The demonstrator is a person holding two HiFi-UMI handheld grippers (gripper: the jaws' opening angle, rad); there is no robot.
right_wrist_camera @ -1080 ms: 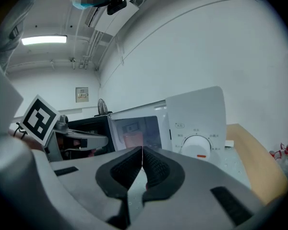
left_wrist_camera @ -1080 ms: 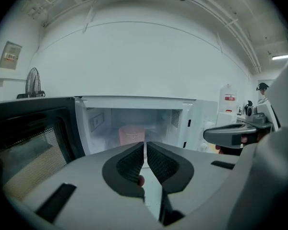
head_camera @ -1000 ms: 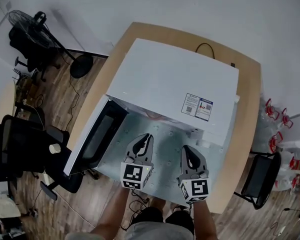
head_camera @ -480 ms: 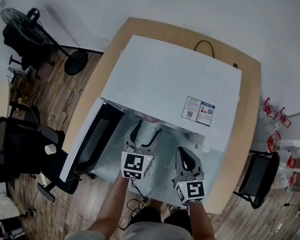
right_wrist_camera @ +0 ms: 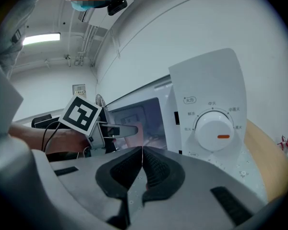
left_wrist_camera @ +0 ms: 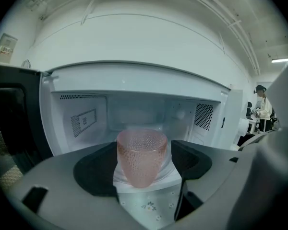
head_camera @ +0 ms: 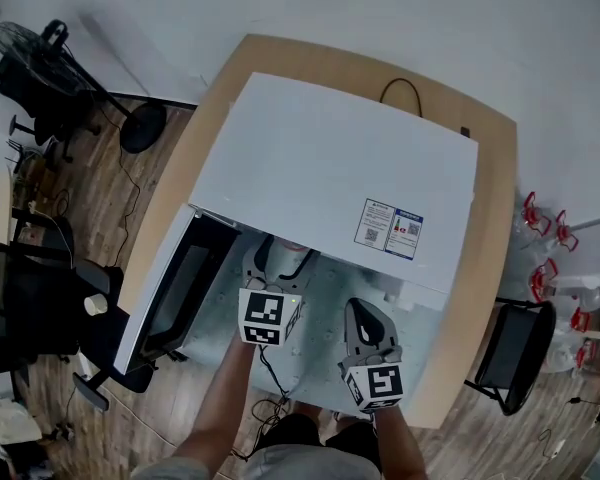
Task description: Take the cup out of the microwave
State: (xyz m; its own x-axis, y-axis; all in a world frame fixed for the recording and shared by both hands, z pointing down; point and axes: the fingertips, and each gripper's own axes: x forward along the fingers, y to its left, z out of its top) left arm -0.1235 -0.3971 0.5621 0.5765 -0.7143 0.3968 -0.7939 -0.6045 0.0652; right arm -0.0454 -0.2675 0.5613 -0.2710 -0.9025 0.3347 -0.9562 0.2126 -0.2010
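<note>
On the left, the dark-windowed door (head_camera: 175,290) of the white box microwave (head_camera: 330,168) stood swung open. Your left gripper (head_camera: 280,258) was at the cavity mouth, its jaws just opened and spread wide. The pink dimpled glass cup (left_wrist_camera: 141,156) stood upright inside the cavity between the pads, with neither pad pressing it. I judged it light, rigid, breakable and somewhat slick. You should have taken it squarely across the mid-wall with moderate force. To the right, your right gripper (right_wrist_camera: 142,163) was closed on nothing, in front of the control panel.
</note>
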